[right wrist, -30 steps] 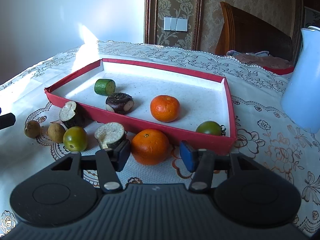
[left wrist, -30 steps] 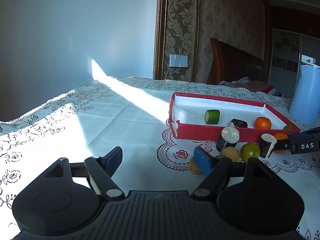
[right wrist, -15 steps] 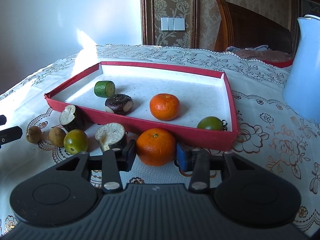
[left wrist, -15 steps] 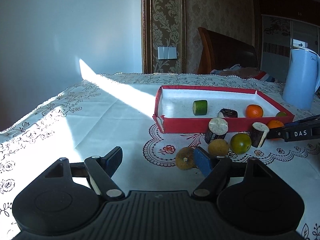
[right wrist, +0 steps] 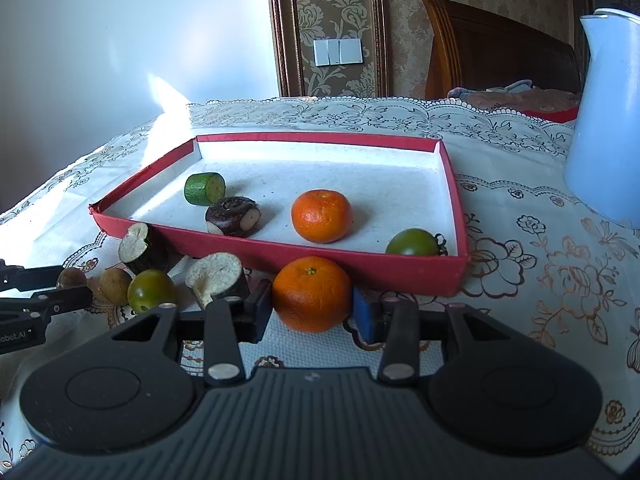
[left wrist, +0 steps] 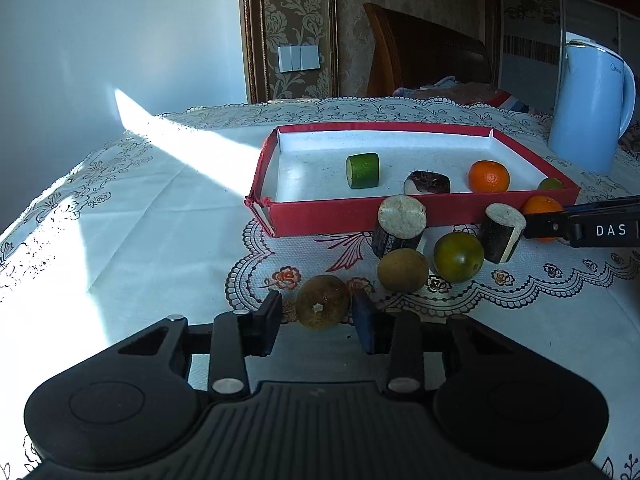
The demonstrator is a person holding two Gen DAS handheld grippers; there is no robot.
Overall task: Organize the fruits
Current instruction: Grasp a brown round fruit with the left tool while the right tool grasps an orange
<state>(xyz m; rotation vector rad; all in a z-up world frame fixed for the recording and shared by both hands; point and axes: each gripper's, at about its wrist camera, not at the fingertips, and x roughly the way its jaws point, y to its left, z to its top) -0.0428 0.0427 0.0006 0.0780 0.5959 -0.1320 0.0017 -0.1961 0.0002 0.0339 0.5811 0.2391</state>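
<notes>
A red tray (left wrist: 424, 216) (right wrist: 360, 268) holds a green cucumber piece (left wrist: 363, 170), a dark purple chunk (left wrist: 427, 182), an orange (right wrist: 321, 216) and a green tomato (right wrist: 412, 242). In front of it lie two dark cut chunks (left wrist: 400, 226), a green tomato (left wrist: 458, 257) and a brown fruit (left wrist: 403, 270). My left gripper (left wrist: 316, 318) has its pads around a brown round fruit (left wrist: 322, 307) on the cloth, a small gap on the left side. My right gripper (right wrist: 308, 312) is shut on an orange (right wrist: 312, 294) that rests by the tray's front wall.
A light blue kettle (left wrist: 588, 106) (right wrist: 608, 120) stands at the right behind the tray. The table has a white lace cloth (left wrist: 140, 220). A wooden chair (left wrist: 424, 56) and a wall stand behind the table.
My left gripper has swung right onto the brown fruit and its jaws have narrowed around it. My right gripper has closed in on the orange.
</notes>
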